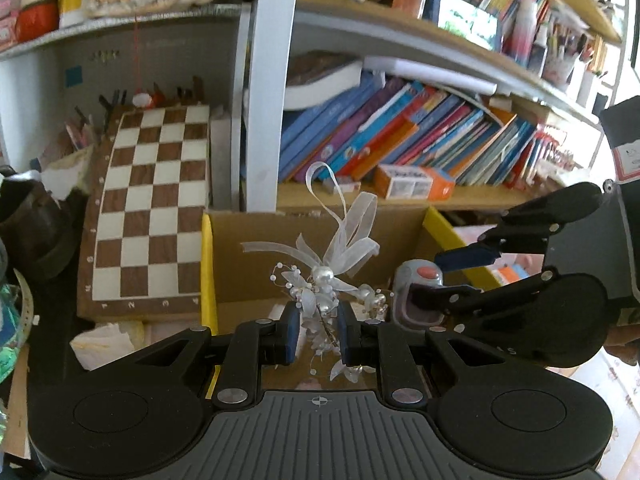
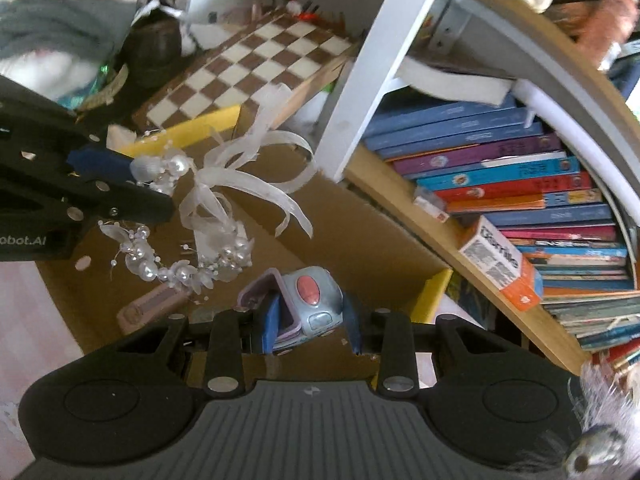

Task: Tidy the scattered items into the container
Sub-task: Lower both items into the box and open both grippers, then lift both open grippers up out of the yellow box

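We see a white pearl-and-ribbon hair garland (image 1: 324, 280) pinched between the blue pads of our left tool (image 1: 318, 334), hanging over the open cardboard box (image 1: 256, 256) with yellow flaps. From the right wrist view, the garland (image 2: 188, 268) trails in a loop of beads below the left tool (image 2: 132, 178), its sheer ribbons spilling upward. Our right tool (image 2: 312, 328) is pressed onto a small grey-blue toy device (image 2: 310, 300) with an orange-pink button (a lilac frame sits against its side), also held above the box interior (image 2: 360, 240). The left view shows that same toy (image 1: 420, 280) in the right tool (image 1: 452, 276), just beside the garland. Behind the box, a chessboard (image 1: 152, 208) leans upright, and a bookshelf (image 1: 400, 144) holds slanted rows of colourful books.
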### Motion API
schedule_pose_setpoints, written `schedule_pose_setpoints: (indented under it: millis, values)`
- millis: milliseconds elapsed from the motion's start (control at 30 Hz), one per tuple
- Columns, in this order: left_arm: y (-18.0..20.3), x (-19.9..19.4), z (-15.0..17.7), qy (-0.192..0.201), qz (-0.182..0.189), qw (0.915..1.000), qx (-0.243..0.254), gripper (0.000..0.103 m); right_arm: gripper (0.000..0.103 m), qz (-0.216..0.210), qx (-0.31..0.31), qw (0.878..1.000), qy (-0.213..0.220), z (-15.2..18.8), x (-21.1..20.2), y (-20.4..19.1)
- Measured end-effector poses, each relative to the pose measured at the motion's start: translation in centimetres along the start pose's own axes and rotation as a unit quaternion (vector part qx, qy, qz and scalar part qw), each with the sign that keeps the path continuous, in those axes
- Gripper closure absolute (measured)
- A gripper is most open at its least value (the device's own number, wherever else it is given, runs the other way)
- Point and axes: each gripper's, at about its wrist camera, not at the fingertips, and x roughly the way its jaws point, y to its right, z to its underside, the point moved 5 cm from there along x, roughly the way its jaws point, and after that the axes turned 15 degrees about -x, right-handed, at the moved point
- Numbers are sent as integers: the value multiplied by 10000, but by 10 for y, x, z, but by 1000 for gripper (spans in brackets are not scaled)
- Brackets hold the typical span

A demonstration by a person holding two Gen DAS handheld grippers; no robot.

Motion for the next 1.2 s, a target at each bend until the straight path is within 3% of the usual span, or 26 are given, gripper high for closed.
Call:
schedule_pose_setpoints:
  millis: [267, 967, 1133, 1200]
  values:
    - [1, 23, 8, -332, -131, 9993, 123, 84, 81, -136, -394, 9990, -142, 0, 24, -3]
    - [4, 43, 16, -665, -375, 9967, 278, 80, 81, -333, -86, 9990, -295, 10, 35, -2]
    - [13, 35, 18, -628, -334, 9964, 459, 50, 77, -332, 6, 9991, -277, 12, 29, 0]
    - [18, 29, 17, -490, -441, 9961, 592, 23, 76, -319, 52, 9992, -249, 12, 25, 1]
